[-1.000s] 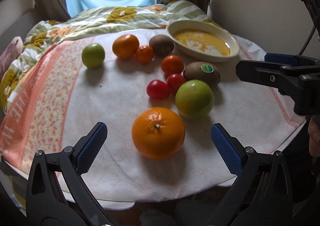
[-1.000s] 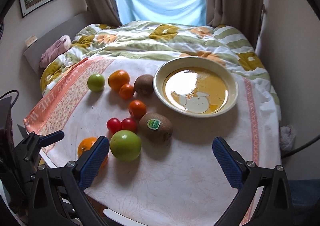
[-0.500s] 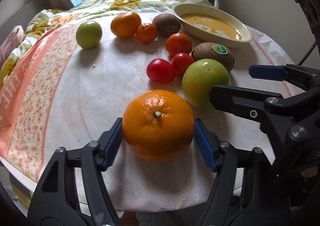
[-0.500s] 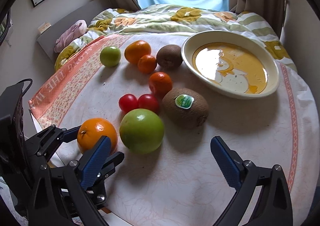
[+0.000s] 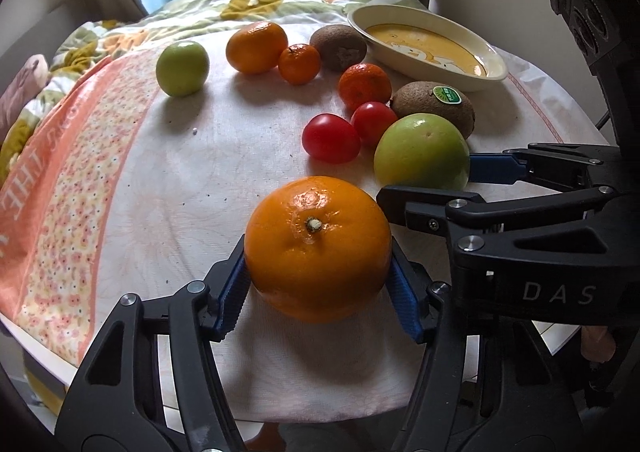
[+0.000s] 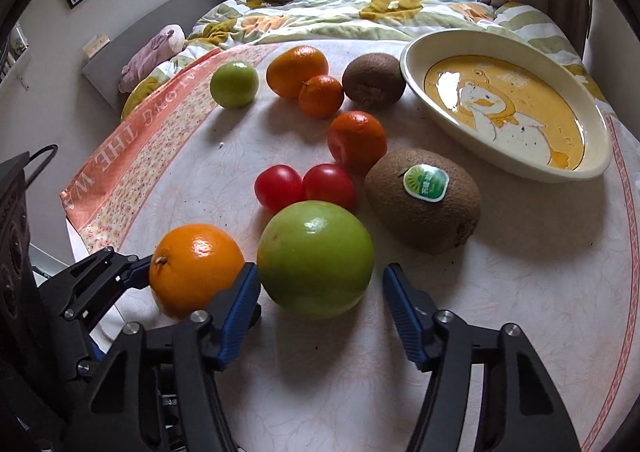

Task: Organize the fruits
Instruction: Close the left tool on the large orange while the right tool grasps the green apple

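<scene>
My left gripper (image 5: 320,288) is shut on the big orange (image 5: 318,248) near the table's front edge; the orange also shows in the right wrist view (image 6: 196,270). My right gripper (image 6: 322,310) is open, its blue pads on either side of the big green apple (image 6: 316,258), apart from it. Behind lie two red tomatoes (image 6: 304,186), a stickered kiwi (image 6: 424,200), a mandarin (image 6: 357,140), a second kiwi (image 6: 374,80), a small mandarin (image 6: 321,95), an orange (image 6: 296,70) and a small green apple (image 6: 234,84). A cream duck-print dish (image 6: 516,168) stands empty at back right.
The round table carries a white cloth (image 6: 500,292) with an orange flowered band (image 6: 132,156) at left. A bed with a flowered quilt (image 6: 340,16) lies right behind the table. My two grippers stand close side by side at the front edge.
My left gripper closed in on the big orange and shut on it. My right gripper moved forward and its jaws narrowed around the big green apple.
</scene>
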